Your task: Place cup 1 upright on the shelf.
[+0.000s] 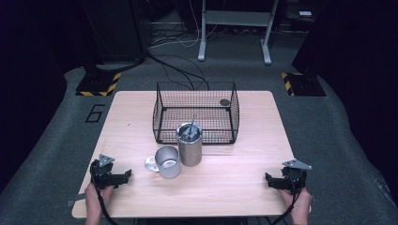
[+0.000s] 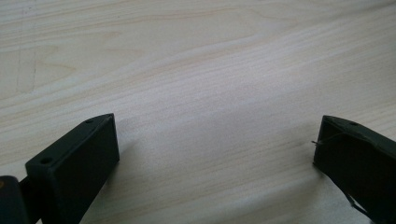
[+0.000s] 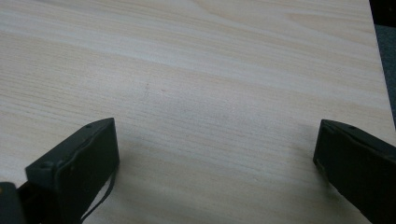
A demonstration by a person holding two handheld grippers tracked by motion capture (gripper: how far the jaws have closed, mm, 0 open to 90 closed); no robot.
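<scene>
The left hand-held gripper (image 1: pixel 126 176) rests near the front left corner of the wooden surface (image 1: pixel 234 187), jaws spread wide and holding nothing; the right hand-held gripper (image 1: pixel 269 180) sits near the front right edge, equally wide and empty. What stands inside the tall steel canister (image 1: pixel 189 145) is too small to make out. The canister, a steel mug (image 1: pixel 168 162) touching it, and a wire basket (image 1: pixel 195 112) behind lie between the grippers, well apart from both.

Wood table (image 1: pixel 244 187) w/ wire basket (image 1: pixel 196 112), steel canister (image 1: pixel 190 145), mug (image 1: pixel 167 162)

Wire basket (image 1: pixel 196 112), mug (image 1: pixel 167 161), canister (image 1: pixel 189 144)
</scene>
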